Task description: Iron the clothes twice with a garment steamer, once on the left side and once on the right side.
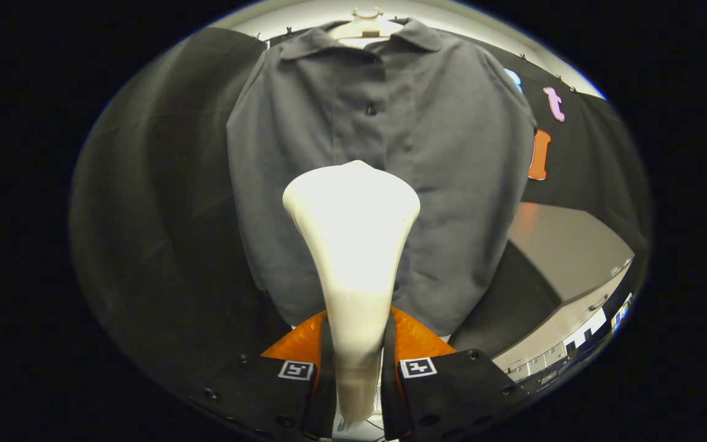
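The gripper (357, 368) clamps both fingers against the narrow handle of a cream garment steamer (351, 245), holding it upright so that the handle runs forward between the fingers and the broad head flares out beyond them. That grip on the slim lower part appears chosen to leave the wide head free to meet the cloth.

The head stands in front of the middle of a grey shirt (452, 159), roughly level with the lower end of the buttoned placket and below a dark button (371, 109); whether it touches the fabric or sits just off it cannot be told from this angle.

The shirt hangs full length from a pale hanger (366, 26) at the collar, its front facing the steamer, which keeps the cloth flat and lets a pass run down either half. The steamer sits close to the centre line, so neither the left nor the right side looks favoured yet.

Behind the shirt hangs the booth's black cloth wall (163, 202).
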